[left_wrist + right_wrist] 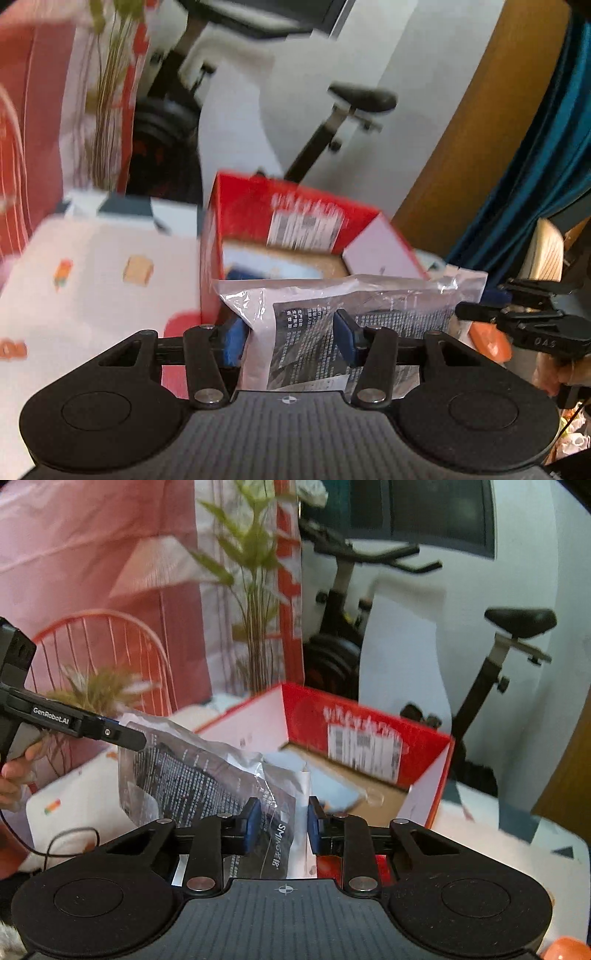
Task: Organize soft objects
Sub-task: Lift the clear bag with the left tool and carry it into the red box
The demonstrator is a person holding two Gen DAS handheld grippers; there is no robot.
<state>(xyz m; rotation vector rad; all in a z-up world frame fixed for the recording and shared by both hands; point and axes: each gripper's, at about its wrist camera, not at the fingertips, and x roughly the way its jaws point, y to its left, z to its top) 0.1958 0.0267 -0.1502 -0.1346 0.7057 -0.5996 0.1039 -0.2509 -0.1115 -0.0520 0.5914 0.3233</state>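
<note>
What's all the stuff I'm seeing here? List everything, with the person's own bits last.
Plastic packet: one, clear with black printed insert, held up in front of the box between both grippers.
Box: one, red, open, on the table behind the packet.
Tablecloth: one, white with small coloured prints, under the box.
Exercise bike: one, black and white, behind.
Plant: one, green, left of the bike.
Chair: one, red wire, far left.
Left gripper: black, blue pads, on the packet.
Right gripper: same, on the packet.
</note>
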